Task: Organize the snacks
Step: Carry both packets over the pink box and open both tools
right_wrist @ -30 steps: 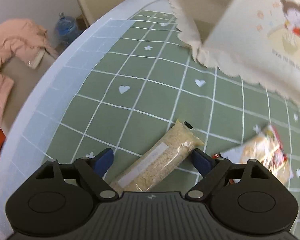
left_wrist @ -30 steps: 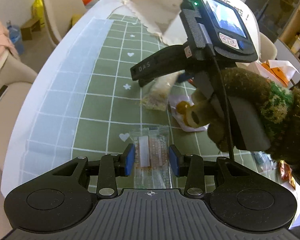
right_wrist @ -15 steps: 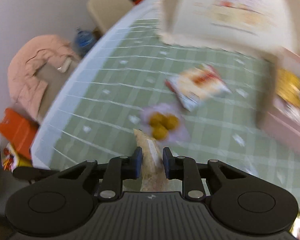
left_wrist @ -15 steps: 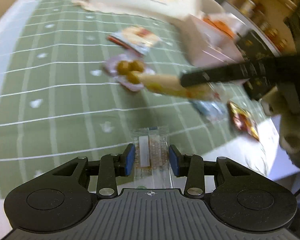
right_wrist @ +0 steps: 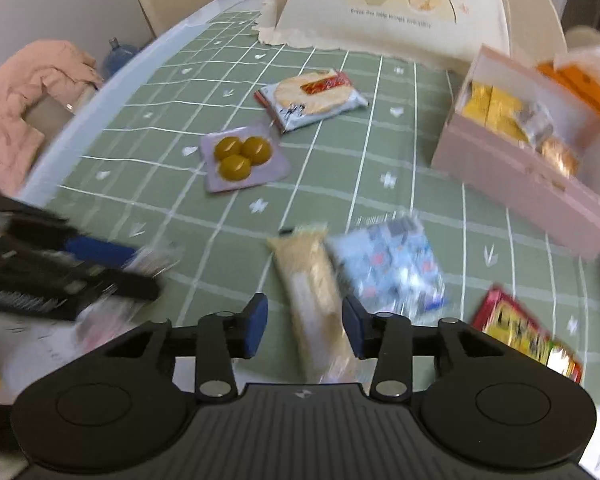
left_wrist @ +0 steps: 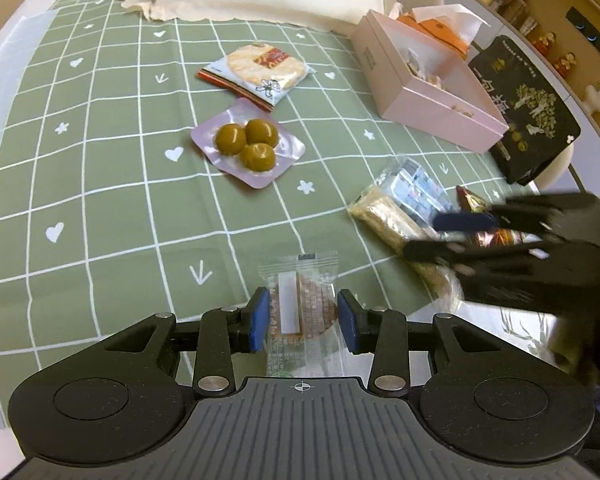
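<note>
Left tool [left_wrist: 302, 318] clamped on a clear-wrapped biscuit packet [left_wrist: 300, 304]; right tool [right_wrist: 305, 326], jaws opening, straddles a long beige snack pouch [right_wrist: 314, 300] above the green checked tabletop [left_wrist: 112, 208].

Sage-green tablecloth [left_wrist: 112, 200] crossed by a white grid, dotted with white hearts, flowers and arrows. At centre, lilac plastic tray [left_wrist: 248, 142] holding three olive-yellow round sweets. Above it, white-and-red wrapper [left_wrist: 258, 72] printed with a pale round cracker. Upper right, pale pink cardboard box [left_wrist: 428, 92]; beside it, black packet [left_wrist: 528, 112] with pale green plant print. Lower centre of the right view, beige grainy bar [right_wrist: 316, 292] next to a blue-and-white, possibly chequered, packet [right_wrist: 392, 268], blurred.
</note>
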Available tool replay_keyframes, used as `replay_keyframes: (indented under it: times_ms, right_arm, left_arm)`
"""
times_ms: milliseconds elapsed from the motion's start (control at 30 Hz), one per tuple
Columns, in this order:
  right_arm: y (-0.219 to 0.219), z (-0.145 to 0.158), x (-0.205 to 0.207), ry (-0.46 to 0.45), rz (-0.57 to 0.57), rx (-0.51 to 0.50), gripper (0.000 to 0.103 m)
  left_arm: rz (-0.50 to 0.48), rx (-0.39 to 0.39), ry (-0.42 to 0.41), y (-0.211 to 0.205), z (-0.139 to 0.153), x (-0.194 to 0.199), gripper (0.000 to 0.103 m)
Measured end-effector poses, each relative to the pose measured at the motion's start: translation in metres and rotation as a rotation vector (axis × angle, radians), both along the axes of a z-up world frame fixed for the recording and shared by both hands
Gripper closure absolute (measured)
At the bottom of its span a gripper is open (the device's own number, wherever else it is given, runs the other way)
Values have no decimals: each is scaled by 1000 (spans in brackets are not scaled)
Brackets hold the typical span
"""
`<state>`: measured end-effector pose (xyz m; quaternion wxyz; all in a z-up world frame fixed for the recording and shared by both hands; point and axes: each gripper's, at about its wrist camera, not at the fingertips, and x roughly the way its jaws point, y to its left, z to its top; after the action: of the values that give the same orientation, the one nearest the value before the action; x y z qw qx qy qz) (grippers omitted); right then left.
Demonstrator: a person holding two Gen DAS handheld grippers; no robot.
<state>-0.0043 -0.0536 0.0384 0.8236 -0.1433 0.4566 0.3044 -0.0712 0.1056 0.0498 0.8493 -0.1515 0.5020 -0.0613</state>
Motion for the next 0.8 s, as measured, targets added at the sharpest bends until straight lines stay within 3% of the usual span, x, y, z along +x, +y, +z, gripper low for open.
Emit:
replay_keyframes:
  times_ms: [100,167,233,300,367,467,533,633,700,800]
  right_arm:
    - [13,-14,8,24,44,-38,66]
    - [12,-10,5,27,67,-43,74]
    - [-3,6,4,52,46,1,74]
    - [-30,42,5,50,9,106,74]
    - [-57,87,7,-4,-32,196,74]
    - [-96,168,17,-161,-84,309,74]
    - [-117,216,31,-293,-133,335,74]
    - [-136,255,57,-432,-203,322,74]
    - [-146,266,76,-484,-251,302,74]
    - [-161,263,105,-472,-298,314,74]
  left_arm:
    - [-15,10,-2,-4,5,-2,61]
    - [-30,21,-11,-7,12,-3,61]
    - [-37,10,-30,-7,25,0,61]
    - [-45,-24,-86,-6,51,4,61]
    - [-77,-59,-182,-7,89,13,61]
    - [-141,-71,-358,-14,151,39,61]
    - [-167,-40,-486,-23,185,58,61]
    - [-141,-31,-633,-38,216,100,61]
    - [-132,-65,-645,-52,218,138,61]
    - [-147,-114,-577,-81,194,197,60]
